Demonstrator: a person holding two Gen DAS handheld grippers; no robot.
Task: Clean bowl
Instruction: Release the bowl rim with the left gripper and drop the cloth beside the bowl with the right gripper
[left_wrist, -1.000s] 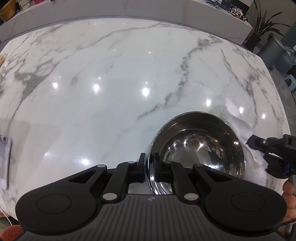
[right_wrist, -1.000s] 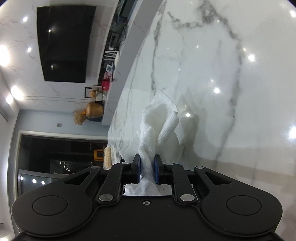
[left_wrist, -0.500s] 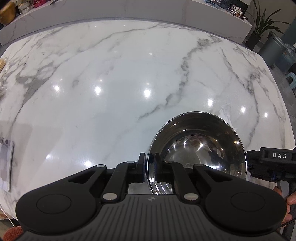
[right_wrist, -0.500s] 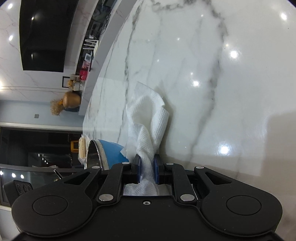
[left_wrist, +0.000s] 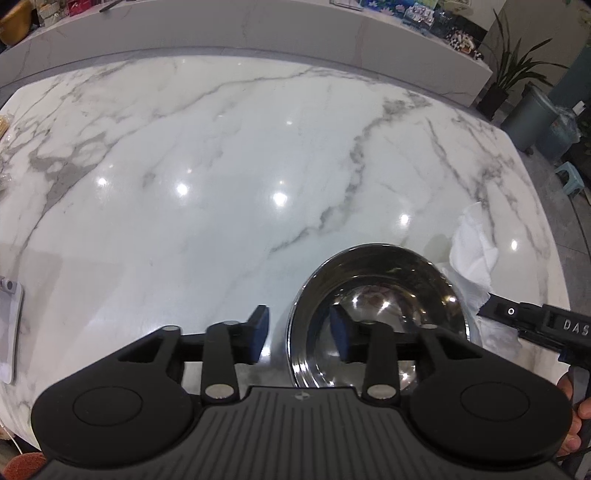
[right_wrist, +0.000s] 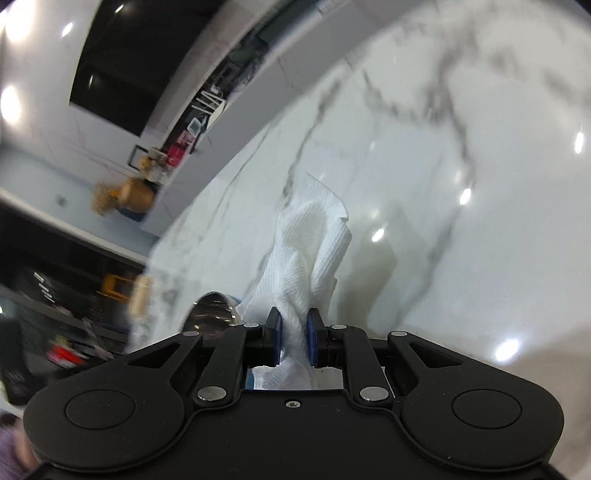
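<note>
Two views, left wrist first: we look down on the steel bowl (left_wrist: 376, 317), which sits upright on the marble desk (left_wrist: 221, 177) near its right side.
Left fingers: the left gripper (left_wrist: 300, 334) is opening; its pads straddle the bowl's near rim, one outside, one inside, and neither presses on the metal.
Risk, left view: with the grip let go, we judge the bowl free to slide or spin on the glossy stone if the wipe pushes sideways; the inner finger could also catch the rim on the way out.
Room, left view: wide bare desk lies to the left and beyond the bowl; the desk's right edge is near, past the paper towel (left_wrist: 474, 254). The right gripper's black body comes in at the right border, just beside the bowl.
Other thing: a pale flat item (left_wrist: 9, 325) lies at the far left edge, well apart.
Right wrist view: the right gripper (right_wrist: 293, 334) is clamped on the crumpled towel (right_wrist: 314, 251), which stands up from the fingers.
Bowl here: only a sliver of its rim (right_wrist: 212, 308) shows, low and left of the fingers; the frame is blurred.
Risk, right view: a loose towel flap may fold, so that hard fingers meet steel.
Room, right view: open desk ahead and right.
</note>
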